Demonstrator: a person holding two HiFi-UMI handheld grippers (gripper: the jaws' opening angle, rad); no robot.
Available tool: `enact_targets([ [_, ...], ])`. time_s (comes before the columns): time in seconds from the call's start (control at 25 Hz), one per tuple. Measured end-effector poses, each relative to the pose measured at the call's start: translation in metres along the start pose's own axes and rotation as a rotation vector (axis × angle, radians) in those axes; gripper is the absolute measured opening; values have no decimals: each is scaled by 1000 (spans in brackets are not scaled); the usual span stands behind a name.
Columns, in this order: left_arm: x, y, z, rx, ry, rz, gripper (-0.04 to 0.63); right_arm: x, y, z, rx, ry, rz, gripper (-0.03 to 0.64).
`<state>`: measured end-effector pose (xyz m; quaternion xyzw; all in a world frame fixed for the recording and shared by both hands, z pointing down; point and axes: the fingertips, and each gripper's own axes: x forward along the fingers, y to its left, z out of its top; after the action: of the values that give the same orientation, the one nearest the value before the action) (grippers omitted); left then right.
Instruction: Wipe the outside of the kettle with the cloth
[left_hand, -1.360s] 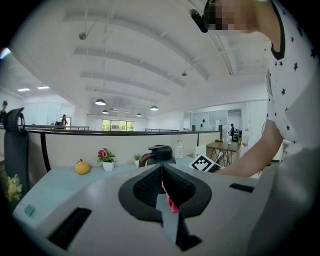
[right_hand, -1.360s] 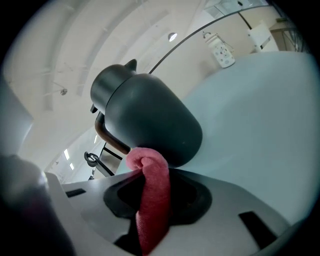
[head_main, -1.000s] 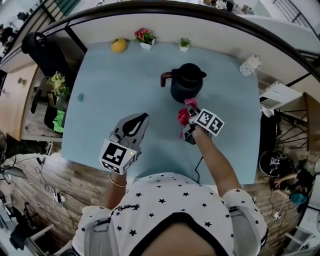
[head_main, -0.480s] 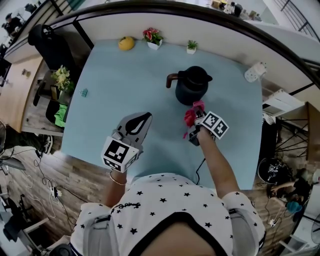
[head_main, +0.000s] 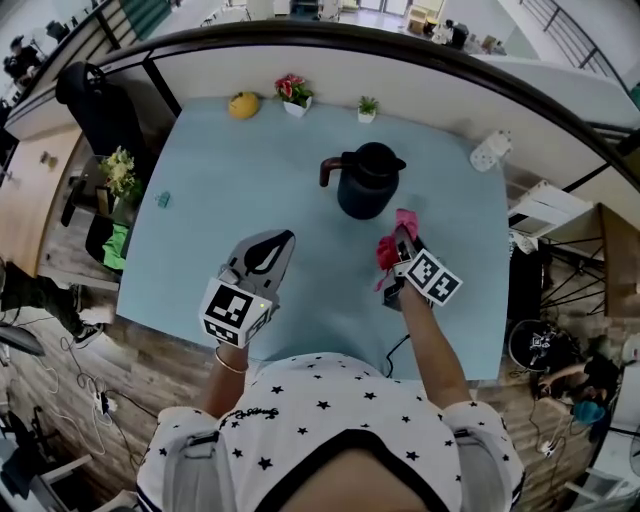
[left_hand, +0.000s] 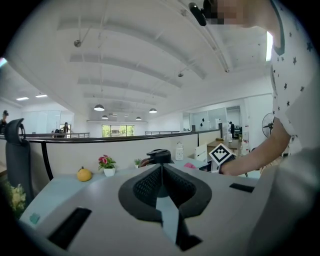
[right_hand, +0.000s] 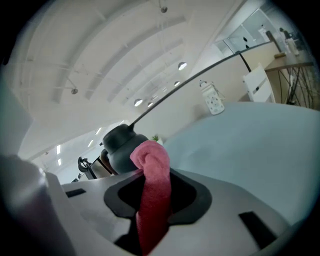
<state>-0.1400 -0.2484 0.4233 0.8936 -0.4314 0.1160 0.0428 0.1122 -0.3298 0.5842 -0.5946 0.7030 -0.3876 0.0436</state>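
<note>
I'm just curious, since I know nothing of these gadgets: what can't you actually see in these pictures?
Kettle body: right gripper view, cloth partly covers it; left gripper view, the left claw hides all but its lid.
Small teal thing on the table: head view, too small to identify.

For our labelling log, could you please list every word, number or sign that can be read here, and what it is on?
No words or numbers can be read.
On the left gripper, the cube: black-and-white square marker, no text.
On the right gripper, the cube: the same kind of marker.
White container at the table's far right: dark marks, too small to read.
Kettle and cloth: no label shows.
</note>
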Motion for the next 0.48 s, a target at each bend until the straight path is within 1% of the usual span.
enact_targets([
  [0.24, -5, -7, 9, 22, -18, -7, 31, -44, 36, 28, -152, -97, 99, 104],
  [0.48, -7, -8, 17, 34, -35, -1, 31, -79, 79, 44, -334, -151, 185, 104],
])
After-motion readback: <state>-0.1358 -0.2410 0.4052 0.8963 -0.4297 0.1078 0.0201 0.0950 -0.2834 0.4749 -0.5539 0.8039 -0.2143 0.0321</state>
